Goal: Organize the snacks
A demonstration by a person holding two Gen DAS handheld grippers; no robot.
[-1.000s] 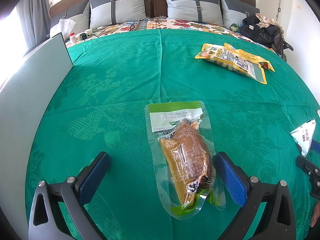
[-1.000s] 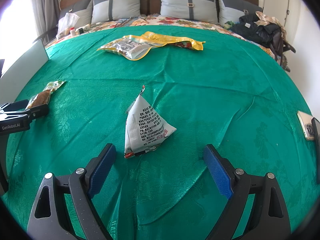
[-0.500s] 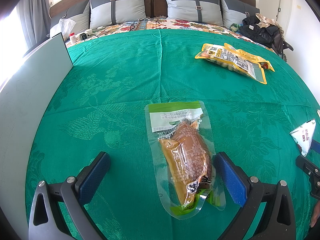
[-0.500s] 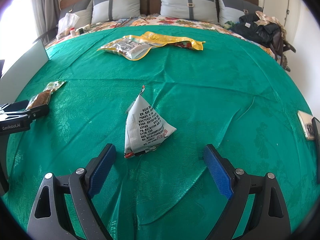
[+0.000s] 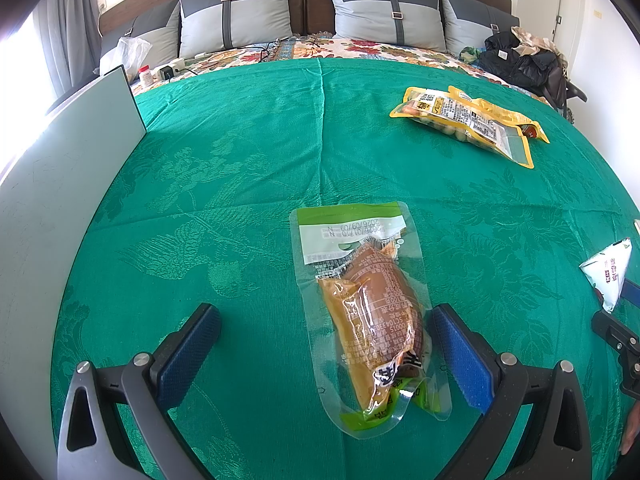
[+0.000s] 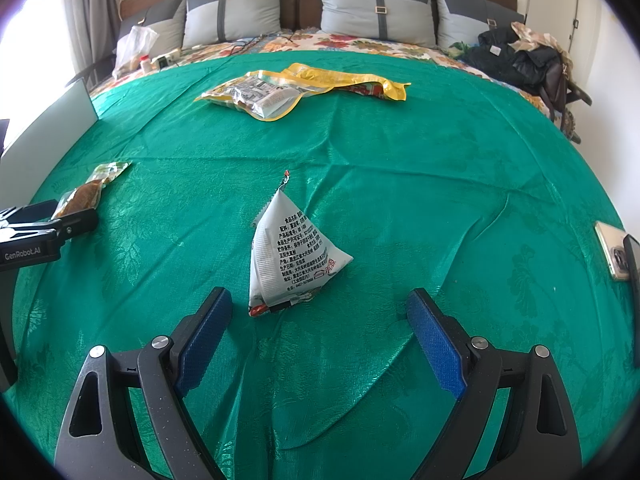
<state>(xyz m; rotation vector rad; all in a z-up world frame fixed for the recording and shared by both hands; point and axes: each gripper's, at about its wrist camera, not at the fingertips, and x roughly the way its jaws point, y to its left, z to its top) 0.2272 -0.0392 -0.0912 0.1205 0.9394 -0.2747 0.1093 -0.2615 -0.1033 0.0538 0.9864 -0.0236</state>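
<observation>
left tool (image 5: 326,350): black frame, blue pads | right tool (image 6: 320,336): same, silver screws

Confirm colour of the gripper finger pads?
Blue pads on black fingers; clearest in the right wrist view.

"GenRobot.AI" on the left tongs' body (image 6: 28,246); "2026/01/10" upside-down on clear pouch (image 5: 360,292).

White pyramid snack packet (image 6: 292,256) before open tongs (image 6: 320,320)
</observation>
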